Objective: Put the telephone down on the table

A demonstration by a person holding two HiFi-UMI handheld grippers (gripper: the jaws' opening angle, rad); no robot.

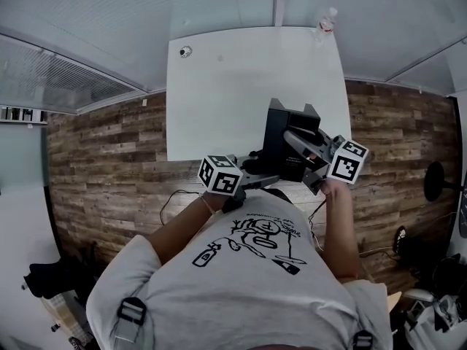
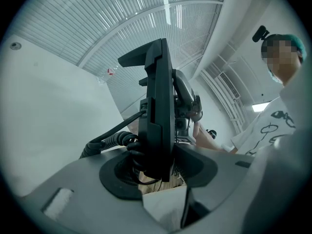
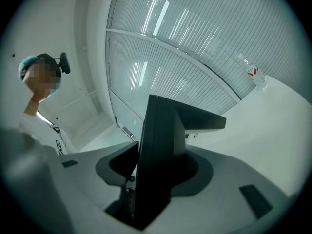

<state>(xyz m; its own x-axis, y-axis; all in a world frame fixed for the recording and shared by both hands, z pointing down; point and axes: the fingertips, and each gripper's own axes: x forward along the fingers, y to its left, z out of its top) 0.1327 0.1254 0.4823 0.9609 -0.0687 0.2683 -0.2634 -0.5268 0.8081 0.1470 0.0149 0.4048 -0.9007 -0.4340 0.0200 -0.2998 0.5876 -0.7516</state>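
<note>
T-shirt point(image 1: 248, 268) nearest; white table point(image 1: 219, 100) on wood-plank floor point(image 1: 102, 173), bottle point(image 1: 326, 22) at far corner

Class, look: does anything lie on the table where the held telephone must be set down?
Nothing visible does. The telephone is held at the near end of the table. Only a bottle and a small round object stand on it, both at the far edge.

The person wore a pale grey short-sleeved T-shirt point(image 1: 241, 290) with a black cartoon drawing point(image 1: 255, 240) on the T-shirt's chest, a black strap buckle point(image 1: 131, 310) at each T-shirt shoulder, and, above the T-shirt, a teal cap point(image 2: 288, 37) with a small black camera point(image 2: 261, 33) mounted on it. Beyond the T-shirt's sleeves, the left tongs point(image 2: 156, 172) and right tongs point(image 3: 153, 167) had smooth grey bodies with dark rounded pads, and each carried a white cube point(image 1: 220, 174) printed with black square markers.
</note>
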